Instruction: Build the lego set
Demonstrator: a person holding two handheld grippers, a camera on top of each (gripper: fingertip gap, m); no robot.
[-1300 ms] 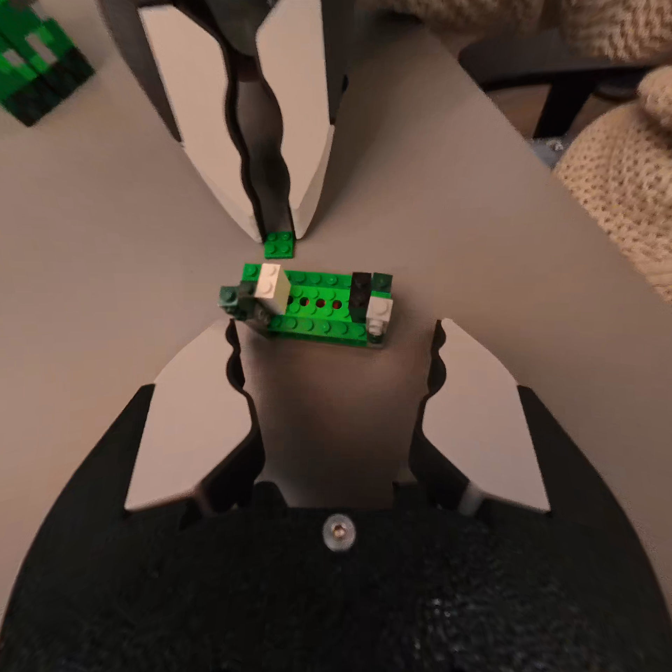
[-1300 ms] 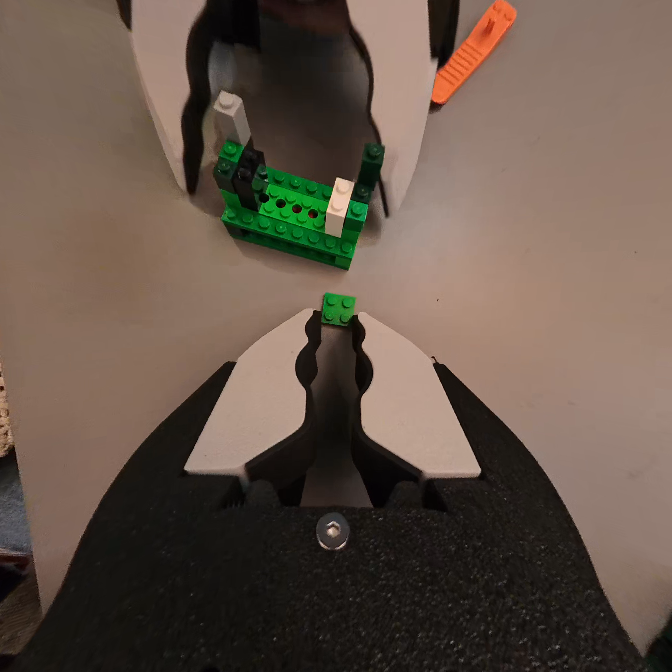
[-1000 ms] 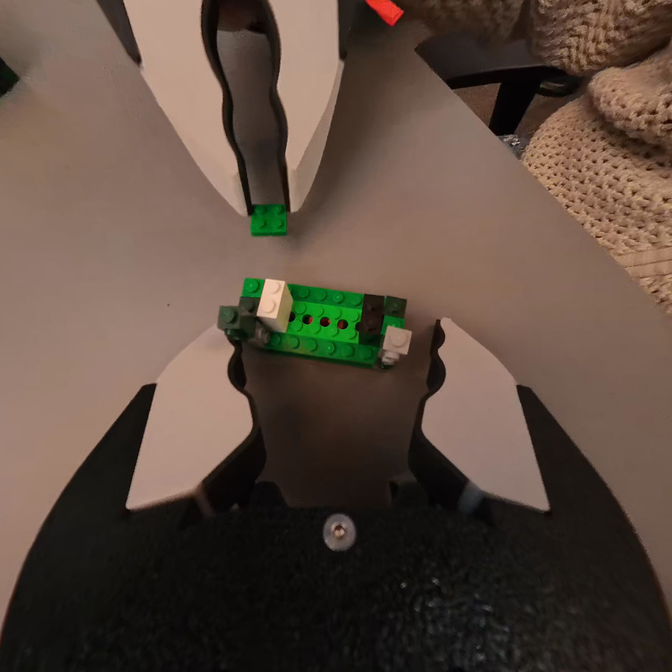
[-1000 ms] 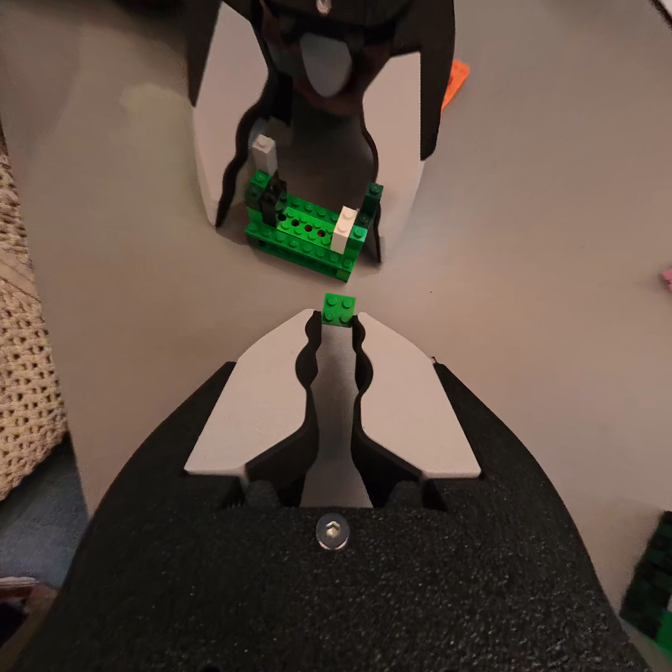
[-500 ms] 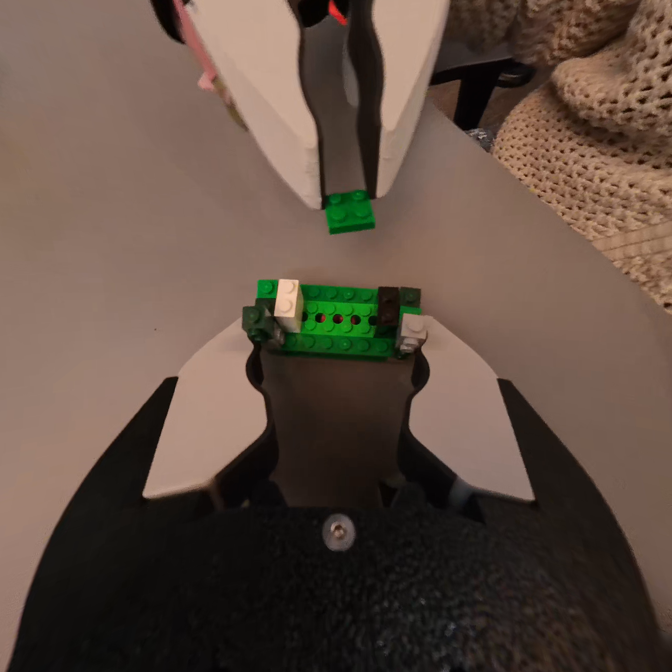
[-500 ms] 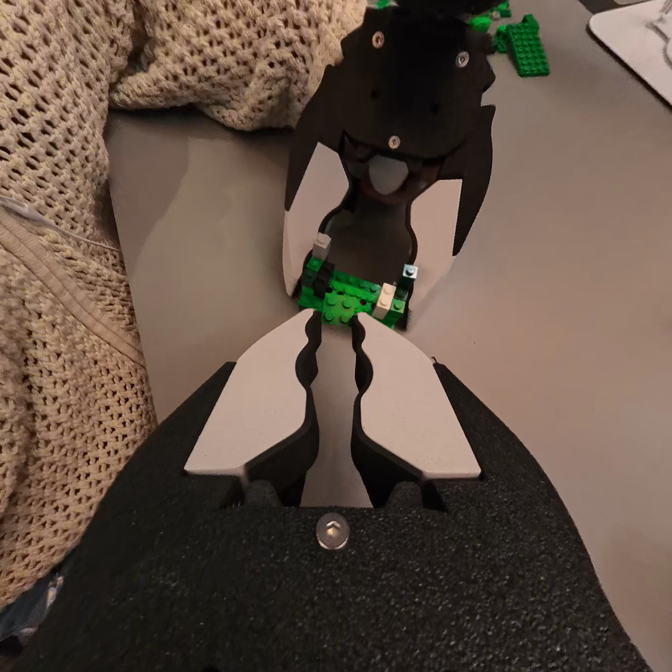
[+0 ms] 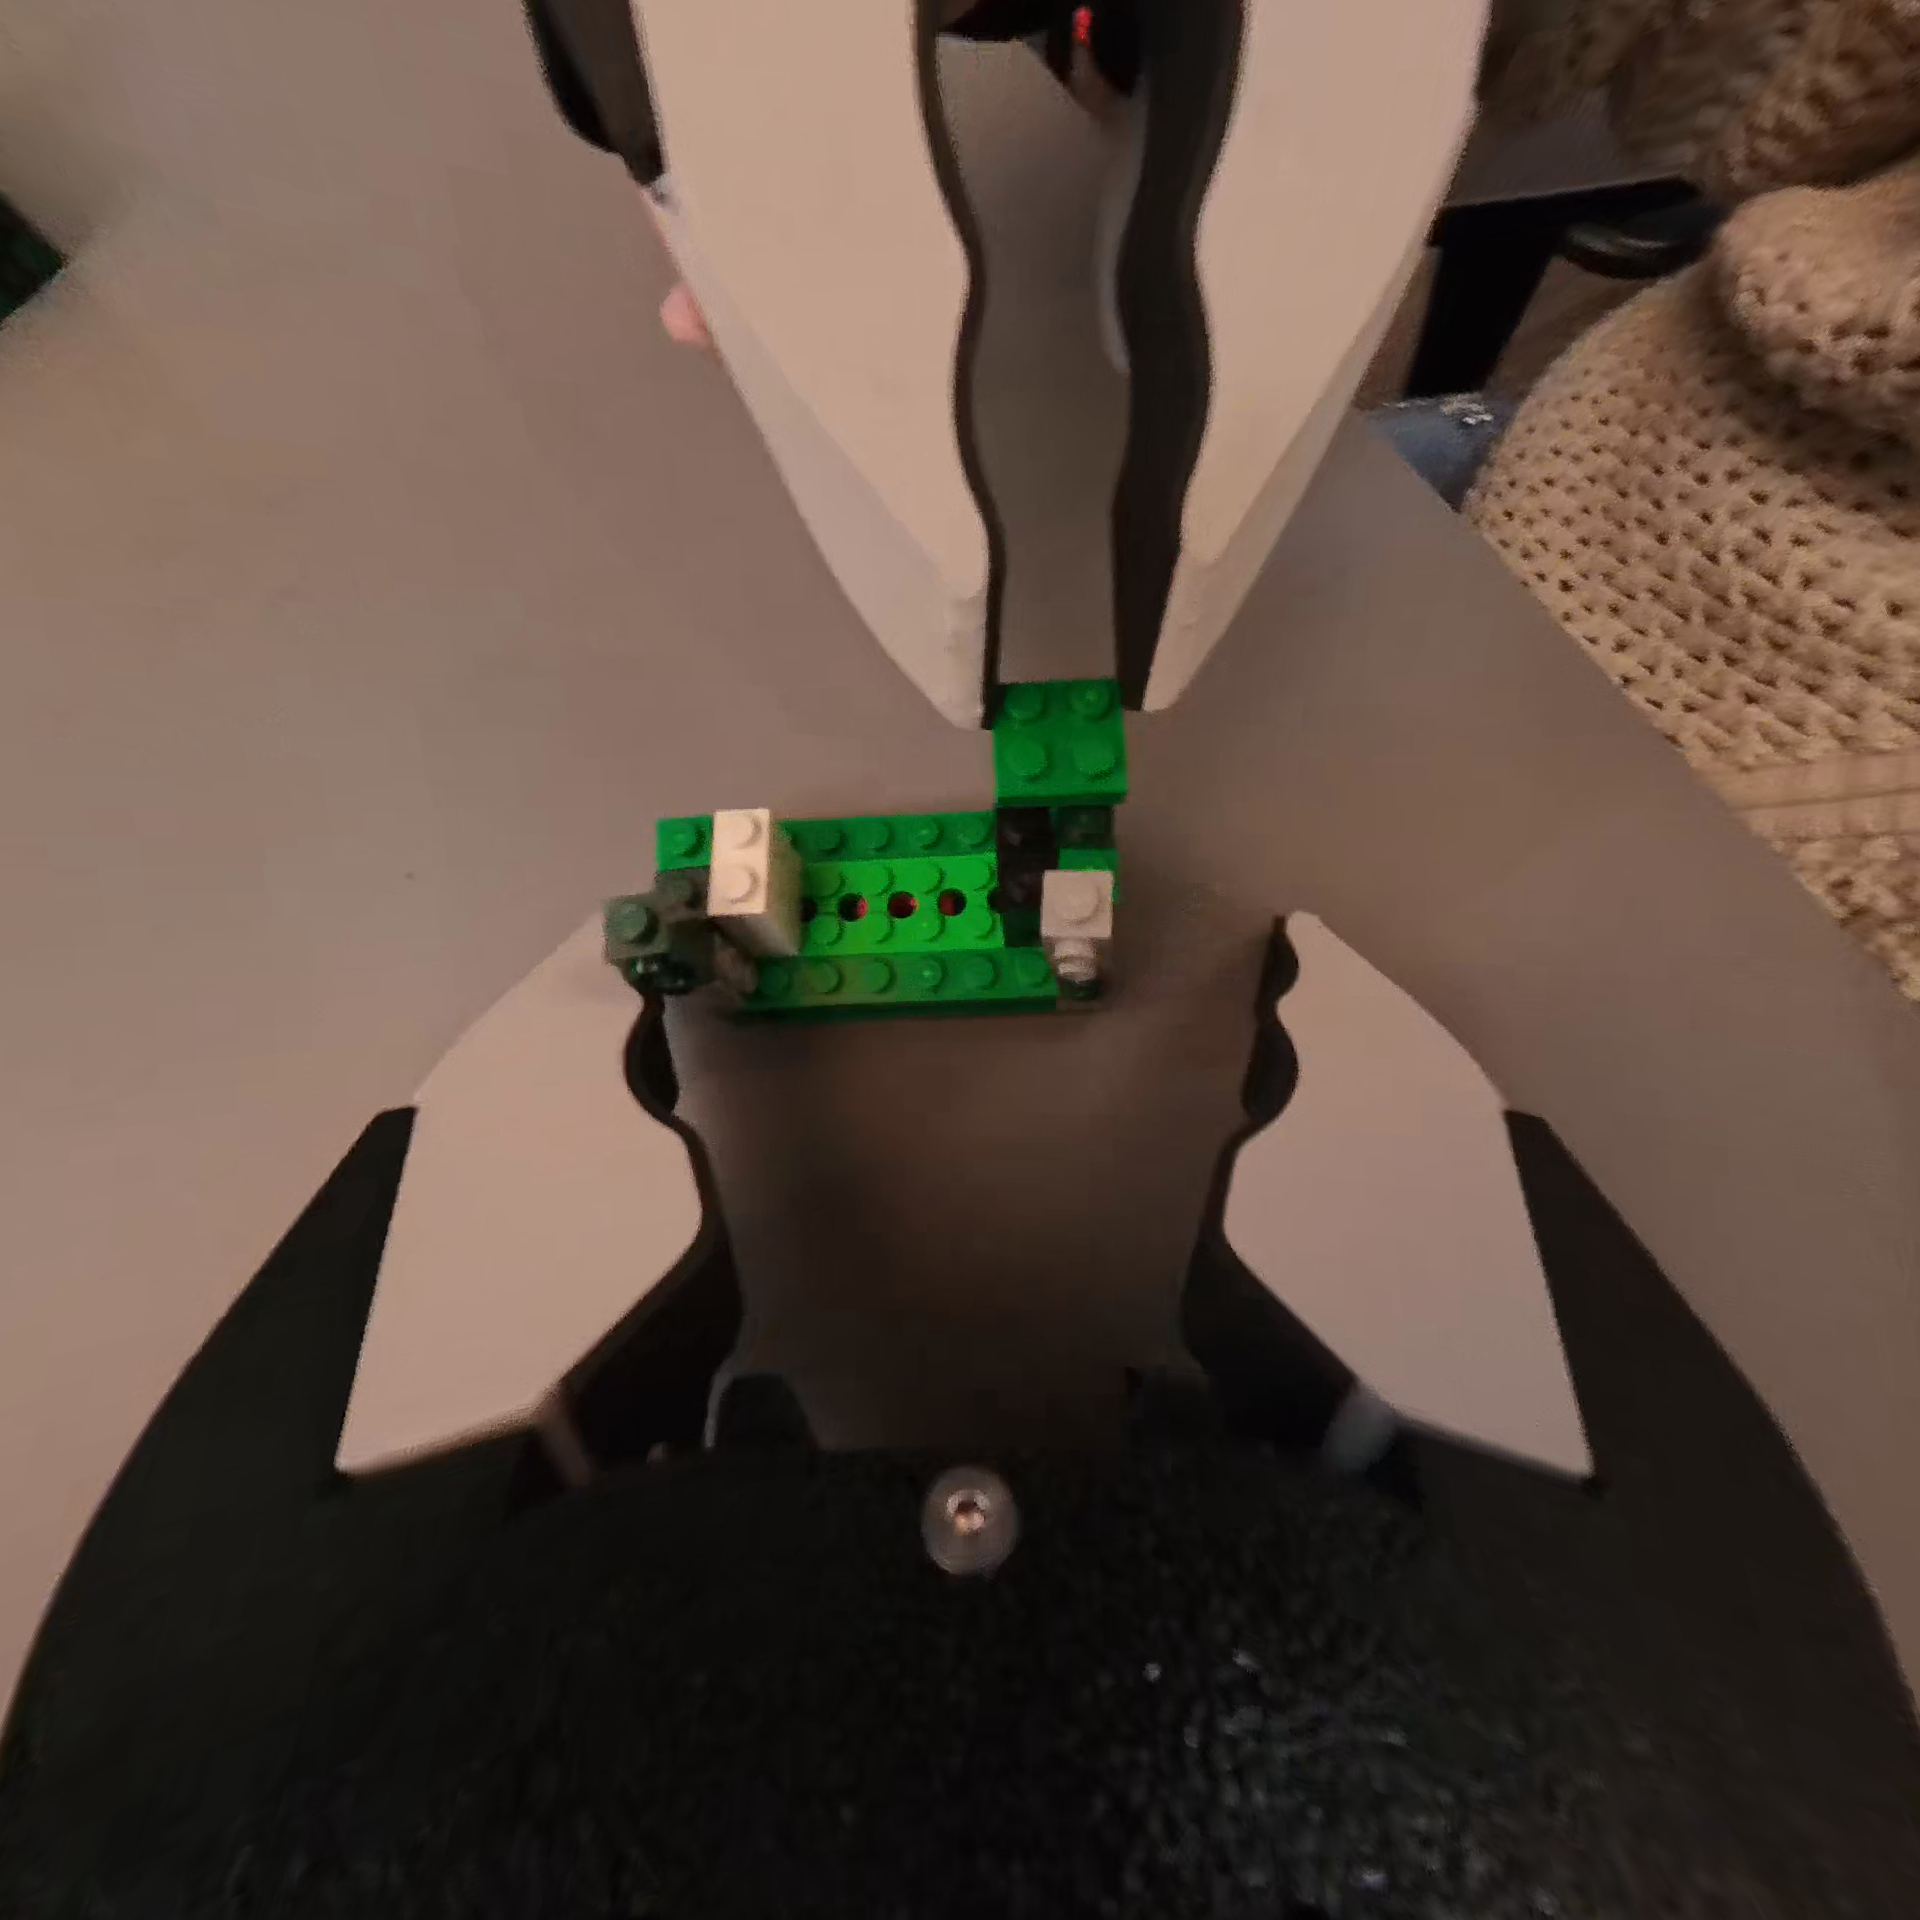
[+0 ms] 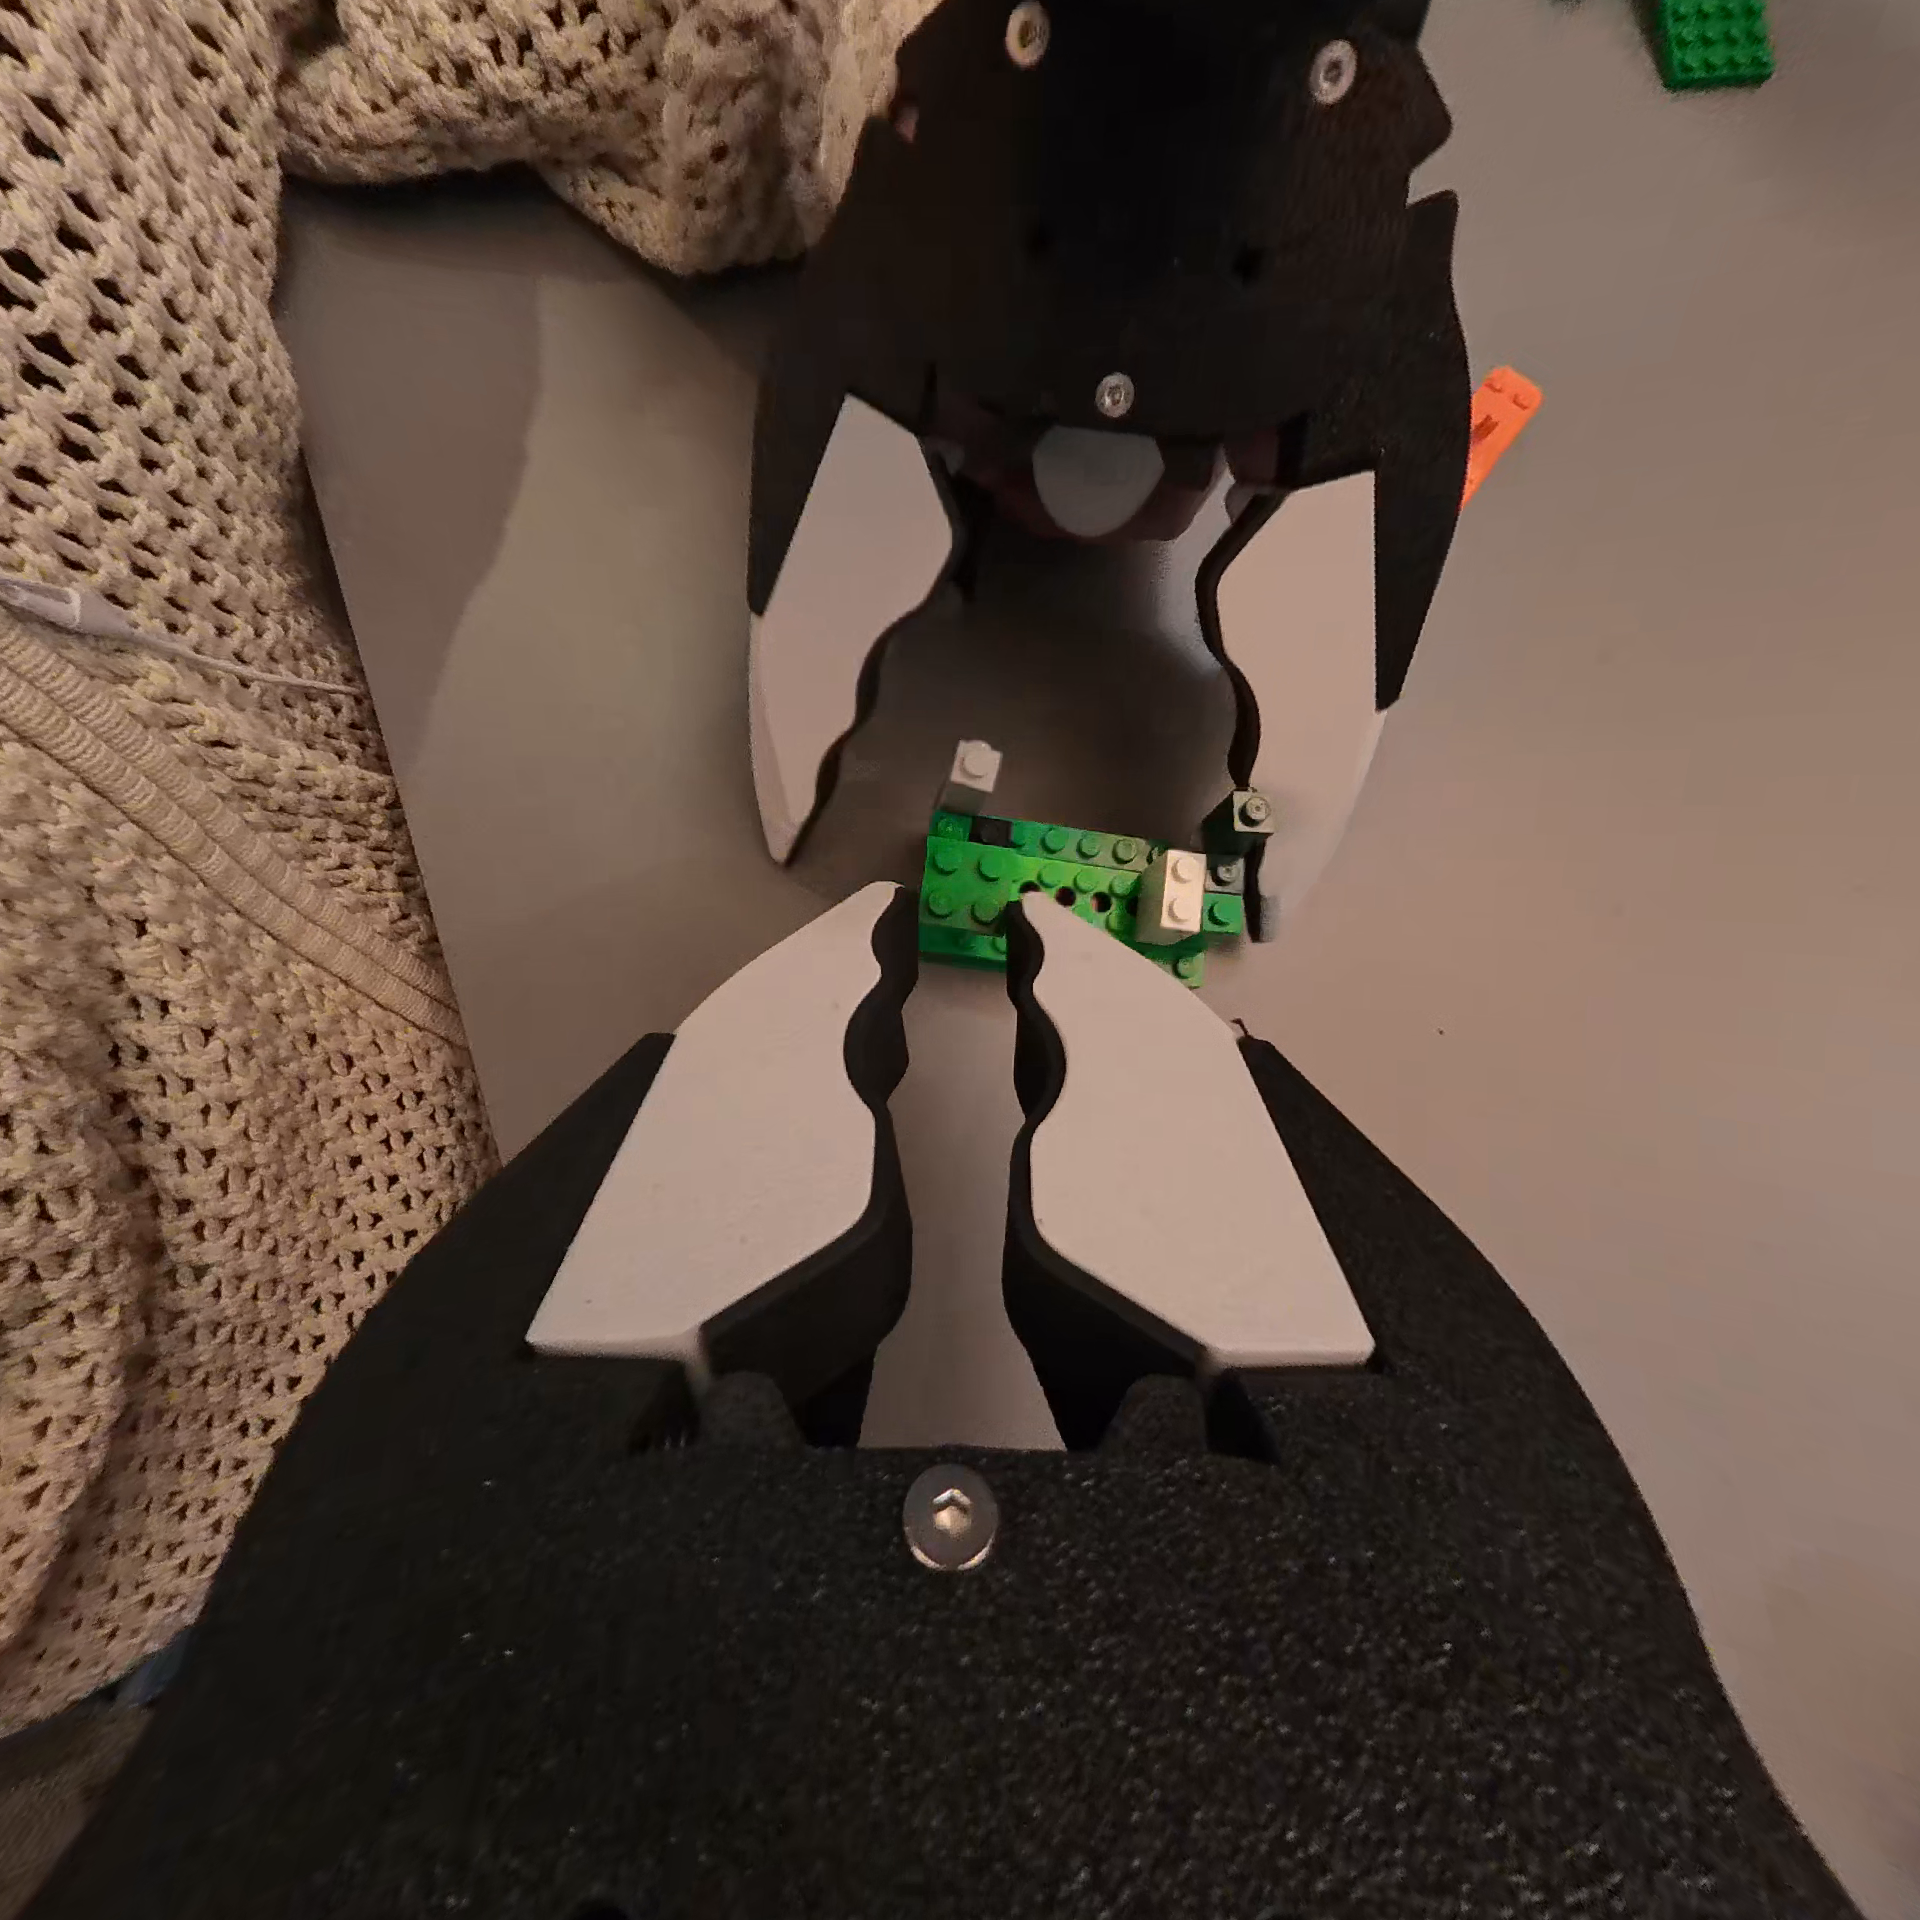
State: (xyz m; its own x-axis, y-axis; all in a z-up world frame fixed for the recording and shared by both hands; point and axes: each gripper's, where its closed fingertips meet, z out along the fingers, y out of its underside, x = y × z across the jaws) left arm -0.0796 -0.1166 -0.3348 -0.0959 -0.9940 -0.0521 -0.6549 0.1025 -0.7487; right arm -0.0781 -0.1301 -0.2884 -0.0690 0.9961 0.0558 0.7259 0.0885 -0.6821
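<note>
The green lego build (image 7: 914,868) lies on the grey table, with a white brick (image 7: 748,878), a grey post (image 7: 1078,914) and dark pieces at its ends. My left gripper (image 7: 961,971) is open around its near side; the left fingertip touches the dark green end piece, the right fingertip stands clear. My right gripper (image 7: 1060,712) comes from the far side, shut on a small green 2x2 plate (image 7: 1060,753) held over the build's far right corner. In the right wrist view the right gripper (image 8: 961,902) holds the plate (image 8: 961,883) over the build (image 8: 1081,862), with the left gripper (image 8: 1029,888) behind.
A beige knit sleeve (image 8: 156,727) lies along the table edge, also at the right of the left wrist view (image 7: 1714,540). An orange brick separator (image 8: 1496,436) and a loose green plate (image 8: 1704,42) lie behind the left gripper. A dark chair leg (image 7: 1475,270) stands beyond the table. One gripper's finger ends stand about 5 centimeters off the other's.
My right gripper has carried the green plate from short of the build to over one corner. My left gripper closed in on the build's ends, then opened wider again.
</note>
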